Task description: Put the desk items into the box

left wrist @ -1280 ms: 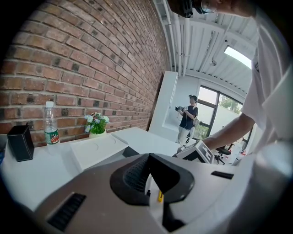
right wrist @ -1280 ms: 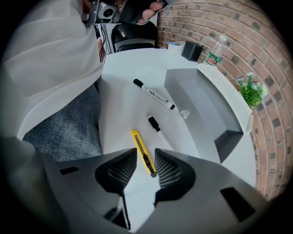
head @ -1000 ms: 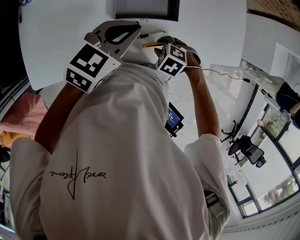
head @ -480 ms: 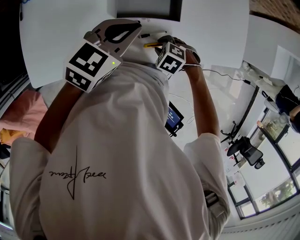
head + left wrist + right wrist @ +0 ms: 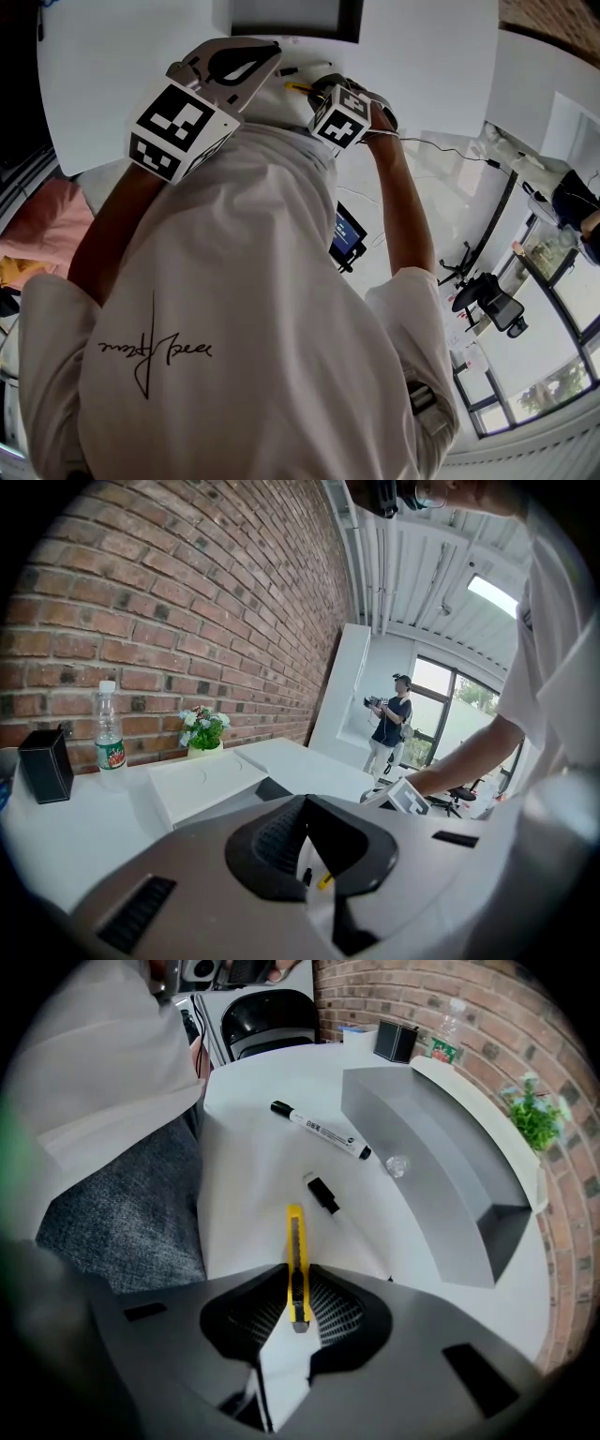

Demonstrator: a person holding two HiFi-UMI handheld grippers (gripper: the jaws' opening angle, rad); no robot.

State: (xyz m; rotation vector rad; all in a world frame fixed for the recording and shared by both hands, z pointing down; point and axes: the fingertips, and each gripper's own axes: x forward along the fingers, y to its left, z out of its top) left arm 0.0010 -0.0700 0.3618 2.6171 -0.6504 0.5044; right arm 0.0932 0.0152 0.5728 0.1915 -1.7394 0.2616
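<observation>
**Colleague:** What have you got on the right side?

**Me:** My right gripper (image 5: 298,1283) points steeply down at the white counter (image 5: 246,1157). Its jaws have just been closing, and they are now clenched on the yellow utility knife (image 5: 296,1260). I see the pads pressing on both sides of its near end. The rest of the knife runs out toward twelve o'clock over the counter.

**Colleague:** And the box?

**Me:** The long gray box (image 5: 422,1147) sits at about two o'clock from the knife, well apart from it. A white marker with a black cap (image 5: 321,1131) lies at twelve o'clock, between the knife and the far edge of the counter. A small black piece (image 5: 322,1194) lies between the marker and the knife. A small clear round thing (image 5: 397,1165) rests just beside the box wall.

**Colleague:** Left side?

**Me:** My left gripper (image 5: 304,808) is held up, aimed slightly downward. Its jaws are pressed together with nothing between them. Beyond it, at ten o'clock, I see a water bottle (image 5: 109,738) and a black case (image 5: 45,766) by the brick wall (image 5: 187,592). A small potted plant (image 5: 203,729) stands at eleven o'clock. A person (image 5: 389,719) stands far off at one o'clock.
</observation>
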